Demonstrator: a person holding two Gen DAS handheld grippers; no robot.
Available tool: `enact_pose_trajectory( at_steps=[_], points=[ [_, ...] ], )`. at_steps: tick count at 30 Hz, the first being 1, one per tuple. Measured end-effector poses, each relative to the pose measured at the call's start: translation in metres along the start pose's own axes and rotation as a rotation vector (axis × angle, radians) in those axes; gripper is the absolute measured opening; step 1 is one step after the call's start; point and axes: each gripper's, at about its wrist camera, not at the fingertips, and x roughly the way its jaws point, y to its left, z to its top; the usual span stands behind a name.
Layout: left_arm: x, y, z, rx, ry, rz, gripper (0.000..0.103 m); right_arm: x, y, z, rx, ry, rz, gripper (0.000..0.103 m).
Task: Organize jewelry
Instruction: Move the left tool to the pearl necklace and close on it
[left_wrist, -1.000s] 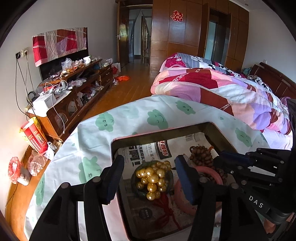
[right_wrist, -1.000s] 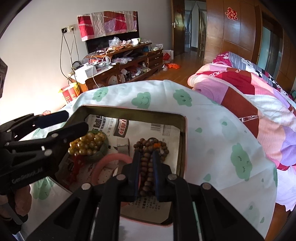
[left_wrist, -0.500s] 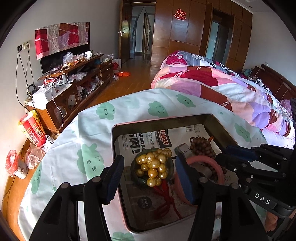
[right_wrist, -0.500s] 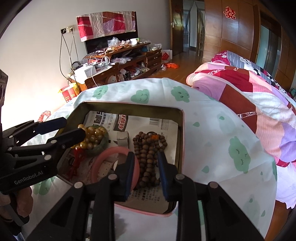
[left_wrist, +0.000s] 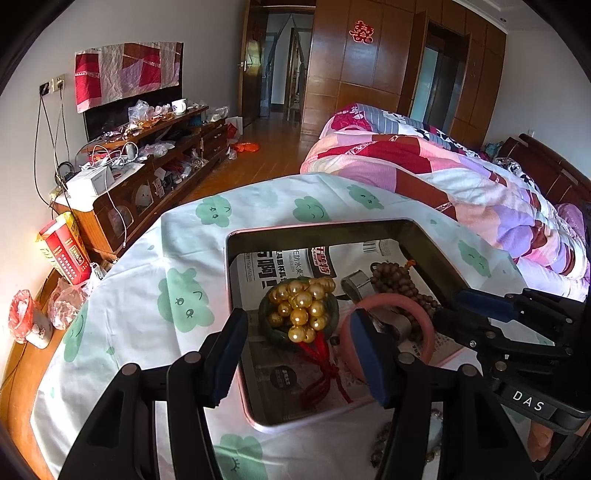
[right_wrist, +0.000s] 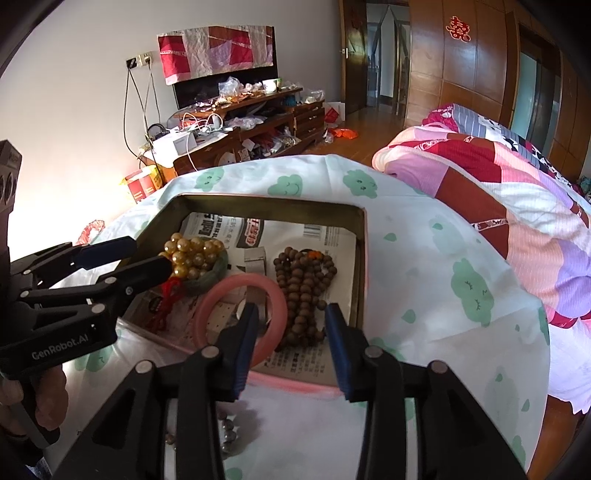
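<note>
left gripper (left_wrist: 295, 341) fingers apart, empty, over gold beads (left_wrist: 301, 304) on green bangle (left_wrist: 266, 314) | right gripper (right_wrist: 290, 326) fingers apart, empty, astride brown beads (right_wrist: 303, 280); a second ago pinched on them | pink bangle (right_wrist: 240, 314) beside | all in newspaper-lined tray (right_wrist: 362, 258) on tabletop (right_wrist: 424, 280)

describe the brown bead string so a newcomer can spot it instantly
Start at the metal tray lined with newspaper, on the cloud-print cloth. Along its right wall lies the brown wooden bead string, just right of the pink bangle. Its beads are small, matte and dark, unlike the glossy gold bead cluster on the left.
</note>
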Motion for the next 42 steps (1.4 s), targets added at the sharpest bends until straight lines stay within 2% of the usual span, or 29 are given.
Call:
enact_pose_trajectory(
  at_steps=[8,11,13,19,23,34,37,42],
  points=[
    [-0.021,0.004,-0.007,-0.024,-0.026,-0.002,0.058,-0.014,0.001,-0.006,0.005,-0.018,0.004,0.041],
    [-0.033,0.006,-0.015,-0.037,-0.035,0.000,0.058,-0.023,0.002,-0.012,0.002,-0.026,0.002,0.049],
    [-0.039,0.006,-0.020,-0.040,-0.034,-0.003,0.058,-0.027,0.002,-0.017,0.000,-0.025,0.000,0.049],
    [-0.053,0.003,-0.043,-0.038,-0.010,0.014,0.058,-0.037,0.003,-0.035,0.001,-0.008,0.008,0.049],
    [-0.060,-0.003,-0.064,-0.027,0.022,0.028,0.058,-0.044,0.006,-0.052,0.002,0.006,0.013,0.055],
    [-0.075,-0.002,-0.112,-0.077,0.097,0.035,0.058,-0.067,0.016,-0.095,-0.031,0.014,-0.001,0.055],
    [-0.078,-0.005,-0.118,-0.081,0.100,0.028,0.058,-0.073,0.014,-0.104,-0.032,0.012,-0.016,0.060],
    [-0.080,-0.015,-0.119,-0.059,0.099,0.015,0.058,-0.076,0.011,-0.113,-0.017,0.012,-0.024,0.060]
  ],
)
